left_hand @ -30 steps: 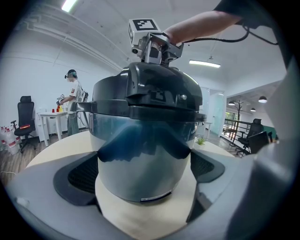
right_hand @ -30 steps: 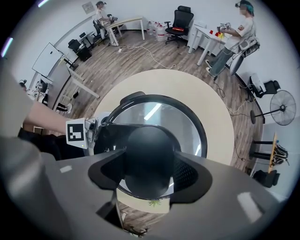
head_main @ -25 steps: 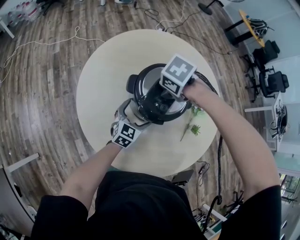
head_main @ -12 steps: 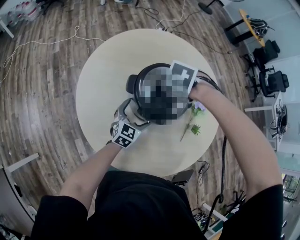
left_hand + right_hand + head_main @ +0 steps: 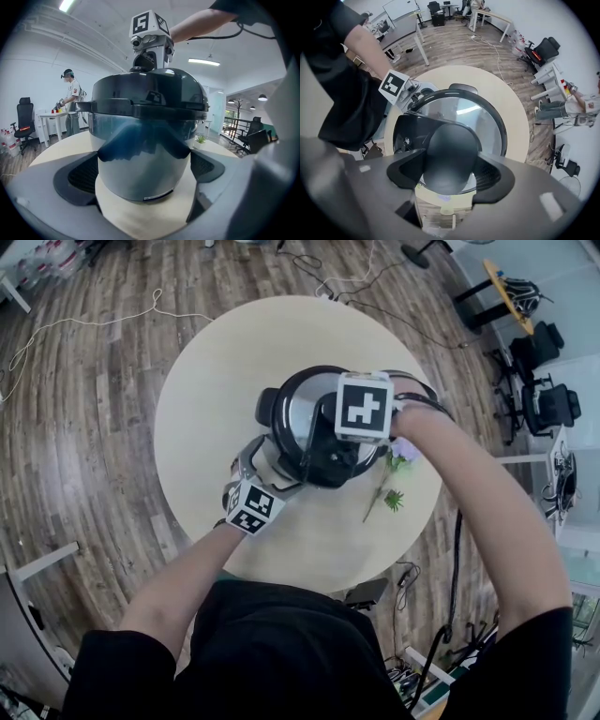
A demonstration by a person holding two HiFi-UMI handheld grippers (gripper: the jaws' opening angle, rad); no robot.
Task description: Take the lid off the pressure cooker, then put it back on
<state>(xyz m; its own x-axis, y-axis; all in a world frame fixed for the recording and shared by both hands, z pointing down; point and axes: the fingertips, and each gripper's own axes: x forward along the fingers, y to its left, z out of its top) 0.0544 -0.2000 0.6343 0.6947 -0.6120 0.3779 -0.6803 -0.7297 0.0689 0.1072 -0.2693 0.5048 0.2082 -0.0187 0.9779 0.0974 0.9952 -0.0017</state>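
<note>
The steel pressure cooker [image 5: 292,409] stands in the middle of the round table [image 5: 216,362], with its black-rimmed lid [image 5: 487,122] on top. My right gripper [image 5: 330,448] points down onto the lid, shut on the black lid knob [image 5: 450,157], with a pad on either side of it. My left gripper [image 5: 272,463] lies almost level at the cooker's near left side. Its pads [image 5: 84,173] clasp the shiny cooker body [image 5: 145,154] from both sides. From the left gripper view the right gripper [image 5: 151,56] stands upright on the lid [image 5: 150,91].
A sprig of flowers [image 5: 386,486] lies on the table right of the cooker. A black cord [image 5: 427,401] runs off its right side. Desks and office chairs [image 5: 544,404] stand around on the wood floor. A person [image 5: 71,105] stands at a far desk.
My right gripper has twisted on the knob: its marker cube has turned and now faces squarely up. The left gripper and the cooker body have stayed put.
</note>
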